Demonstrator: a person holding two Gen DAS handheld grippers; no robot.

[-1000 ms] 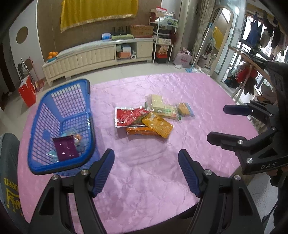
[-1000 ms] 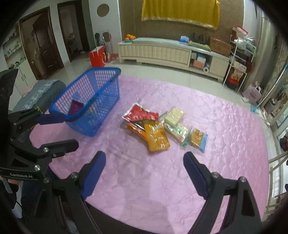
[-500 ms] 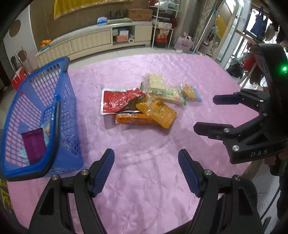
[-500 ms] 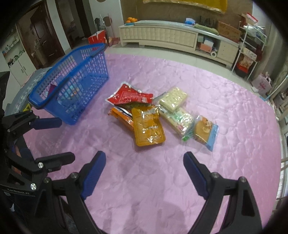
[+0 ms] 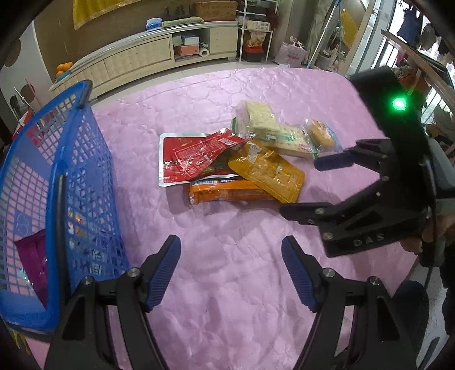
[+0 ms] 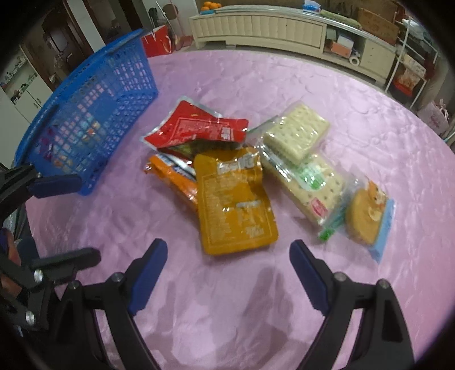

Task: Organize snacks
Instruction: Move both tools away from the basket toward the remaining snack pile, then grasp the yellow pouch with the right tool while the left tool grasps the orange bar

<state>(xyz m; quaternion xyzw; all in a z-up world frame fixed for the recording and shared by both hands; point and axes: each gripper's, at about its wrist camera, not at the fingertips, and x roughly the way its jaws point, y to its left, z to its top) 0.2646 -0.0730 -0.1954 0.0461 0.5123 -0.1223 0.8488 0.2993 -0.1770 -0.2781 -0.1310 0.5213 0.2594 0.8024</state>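
A pile of snack packets lies mid-table: a yellow-orange pouch, a red pouch, an orange pack under them, two clear cracker packs, and a small cake in a blue-edged wrapper. The pile also shows in the left wrist view, with the yellow pouch nearest. A blue basket at the left holds a purple packet and others. My left gripper is open and empty, short of the pile. My right gripper is open and empty, just before the yellow pouch.
The pink quilted tablecloth covers the round table. My right gripper also shows in the left wrist view, at the right of the pile. A cream cabinet and shelves stand beyond the table.
Both grippers have moved forward and down toward the snack pile. The pile and basket look larger and nearer. Both stay open and empty.
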